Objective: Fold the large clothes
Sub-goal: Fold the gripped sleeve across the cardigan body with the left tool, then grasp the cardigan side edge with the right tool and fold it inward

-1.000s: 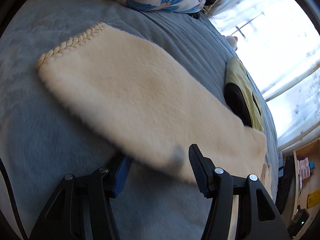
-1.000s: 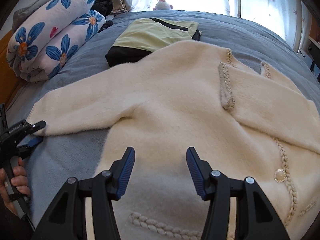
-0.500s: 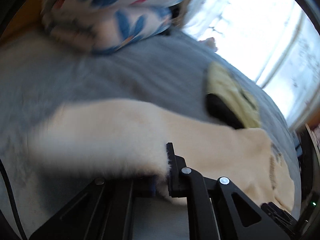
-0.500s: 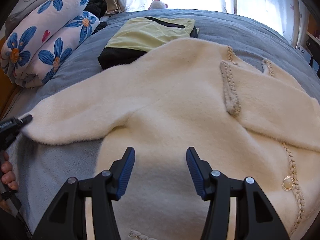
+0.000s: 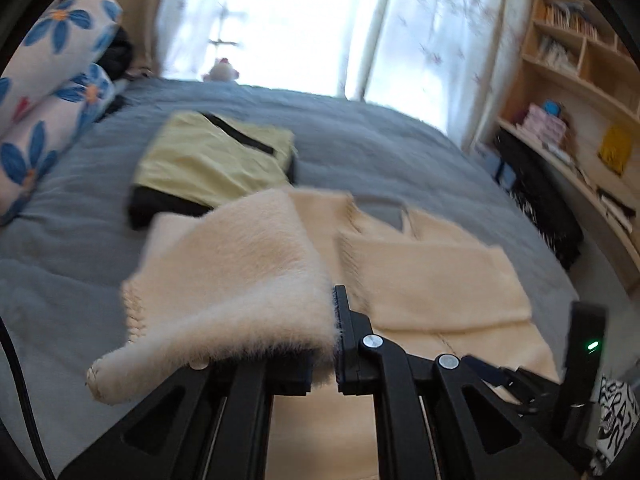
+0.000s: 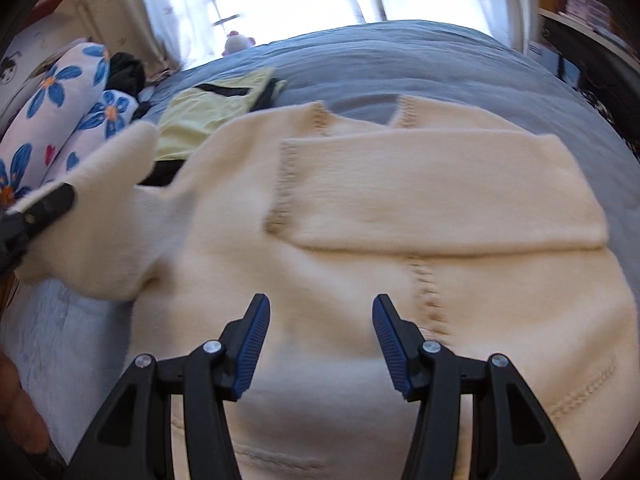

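Free: bare bed (image 6: pixel 400 56) beyond the cardigan (image 6: pixel 400 208).
Blocked left: pillows (image 6: pixel 60 100), folded yellow garment (image 6: pixel 208 116).
Blocked right: shelves (image 5: pixel 580 92).

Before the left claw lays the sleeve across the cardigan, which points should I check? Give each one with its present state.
1. Left claw shut on sleeve: ok.
2. Sleeve lifted off the bed: ok.
3. Other sleeve already folded flat across the cardigan: ok.
4. Right claw open, holding nothing, above the cardigan body: ok.
5. Yellow garment clear of the landing area: ok, it lies beside the shoulder.
6. Cardigan lying smooth under the fold: cannot tell, the frames are blurred.
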Demonstrator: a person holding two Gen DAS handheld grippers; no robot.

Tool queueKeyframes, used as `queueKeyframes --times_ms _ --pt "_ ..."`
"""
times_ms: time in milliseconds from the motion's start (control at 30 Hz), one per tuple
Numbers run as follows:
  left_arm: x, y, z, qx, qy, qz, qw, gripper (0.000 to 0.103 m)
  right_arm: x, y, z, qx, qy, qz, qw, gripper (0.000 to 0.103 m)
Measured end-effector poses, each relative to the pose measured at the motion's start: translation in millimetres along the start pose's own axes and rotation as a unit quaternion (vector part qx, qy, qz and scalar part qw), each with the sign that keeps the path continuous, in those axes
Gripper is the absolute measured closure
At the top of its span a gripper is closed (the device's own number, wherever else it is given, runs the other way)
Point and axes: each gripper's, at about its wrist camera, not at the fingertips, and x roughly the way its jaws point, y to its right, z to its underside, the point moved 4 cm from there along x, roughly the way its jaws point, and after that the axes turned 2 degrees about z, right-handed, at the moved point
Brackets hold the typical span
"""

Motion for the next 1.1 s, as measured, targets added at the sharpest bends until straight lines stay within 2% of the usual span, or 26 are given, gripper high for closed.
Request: queueKeyframes --times_ms 67,167,233,267,333,367,400,467,667,800,900,1033,1100 --pt "32.7 20.0 16.5 0.015 -0.034 0.001 0.9993 0.097 -0.9 22.6 0.6 0.014 -0.001 0.014 1.000 0.049" --pt "76.8 39.2 44.0 0.028 -0.090 -0.017 0.9954 0.096 1.7 48.7 3.5 0.032 -0.010 0.024 0.999 0.049" --pt "91.7 43.5 56.0 0.037 -0.105 -0.034 0.9932 0.096 4.8 62.1 5.9 0.042 -0.019 0.024 0.999 0.049" --pt "93.5 43.2 60.9 0.041 -0.106 -0.038 0.9928 0.091 5.6 66.3 7.0 0.044 -0.021 0.023 0.999 0.049" --pt "93.1 45.8 62.6 0.040 -0.108 -0.027 0.9930 0.081 7.4 71.1 8.1 0.046 -0.024 0.017 0.998 0.049" --pt "91.9 46.5 62.2 0.032 -0.112 -0.015 0.9931 0.069 8.1 72.2 8.0 0.047 -0.025 0.014 0.998 0.049" --pt "90.3 46.0 60.7 0.021 -0.118 -0.002 0.9928 0.051 8.3 71.2 8.0 0.048 -0.024 0.010 0.999 0.049" --pt "83.5 49.3 60.2 0.001 -0.120 0.011 0.9927 0.031 7.8 69.0 7.3 0.049 -0.023 -0.001 0.999 0.049" --pt "51.5 43.4 56.1 -0.041 -0.135 0.028 0.9896 0.030 -1.4 52.6 3.3 0.029 -0.007 -0.021 0.999 0.049" --pt "24.1 29.9 54.9 -0.055 -0.126 0.017 0.9904 0.030 -8.3 34.9 0.6 0.005 0.000 -0.041 0.999 0.049" --pt "2.1 13.8 56.7 -0.066 -0.115 -0.006 0.9912 0.030 -12.0 15.0 -1.1 -0.024 0.002 -0.059 0.998 0.049" --pt "-23.5 -11.5 59.3 -0.075 -0.089 -0.064 0.9911 0.030 -15.9 -21.4 -1.1 -0.075 0.007 -0.090 0.993 0.049" --pt "-32.0 -24.4 60.8 -0.086 -0.083 -0.080 0.9896 0.030 -15.3 -40.6 -0.1 -0.105 0.003 -0.104 0.989 0.049"
